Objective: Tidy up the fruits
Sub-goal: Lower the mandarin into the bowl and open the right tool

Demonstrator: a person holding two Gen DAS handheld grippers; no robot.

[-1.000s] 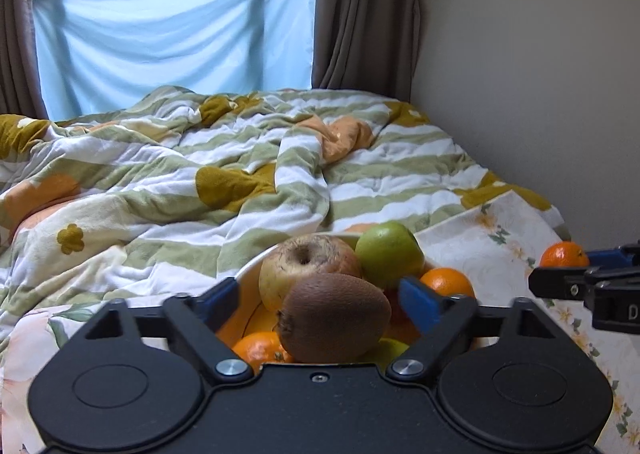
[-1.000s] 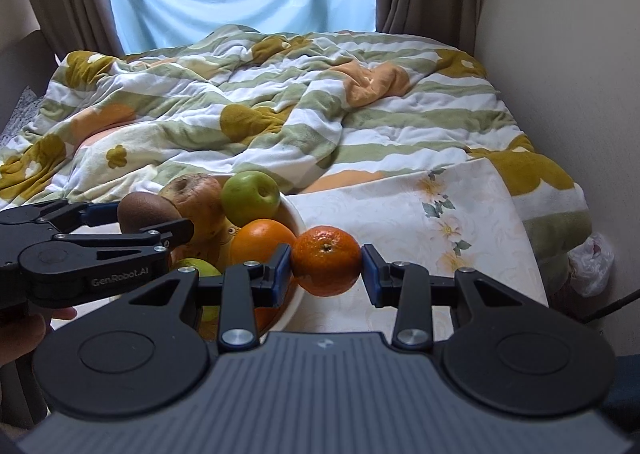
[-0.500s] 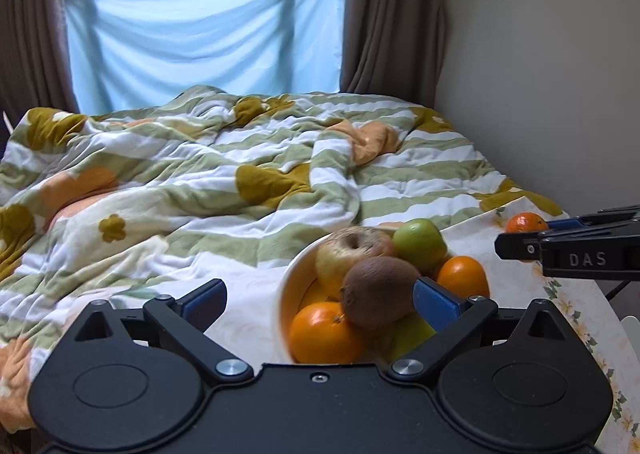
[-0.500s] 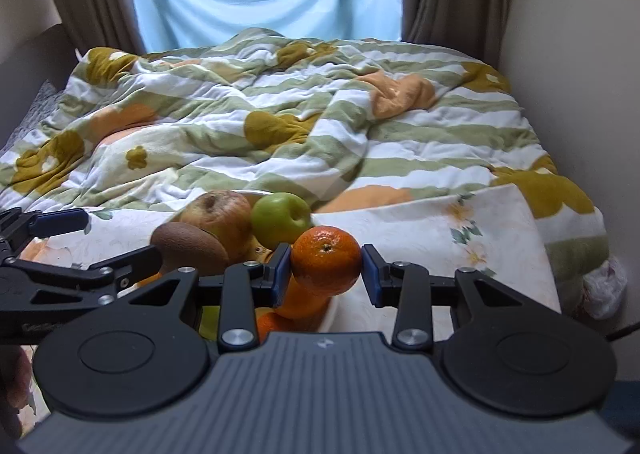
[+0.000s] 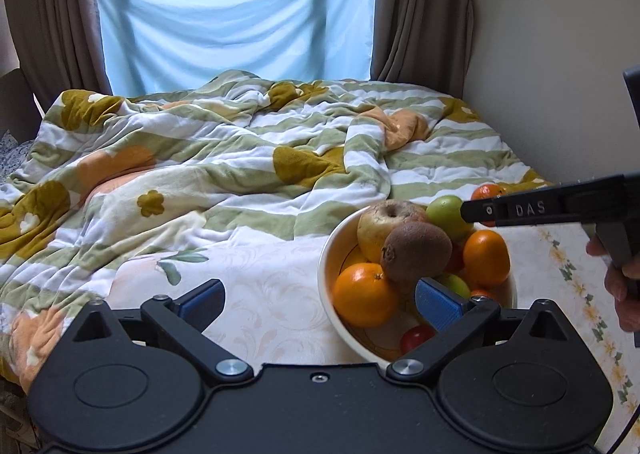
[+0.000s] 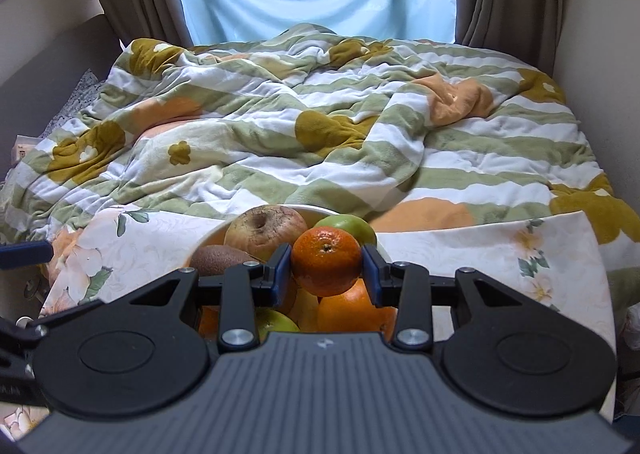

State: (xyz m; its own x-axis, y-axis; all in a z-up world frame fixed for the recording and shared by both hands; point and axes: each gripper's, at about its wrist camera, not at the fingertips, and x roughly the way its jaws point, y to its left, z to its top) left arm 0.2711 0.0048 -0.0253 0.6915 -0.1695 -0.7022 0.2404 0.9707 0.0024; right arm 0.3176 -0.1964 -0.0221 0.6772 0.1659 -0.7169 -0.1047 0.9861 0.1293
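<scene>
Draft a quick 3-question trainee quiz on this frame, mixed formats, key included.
1. True or false: the left gripper is open and holds nothing.
2. The right gripper is shut on: A) kiwi B) mandarin C) green apple
3. Fill in: the brown wrinkled apple sits in the ____, beside the kiwi.

Key: 1 true; 2 B; 3 bowl.

Soft window daylight, fisheye-bent edges
</scene>
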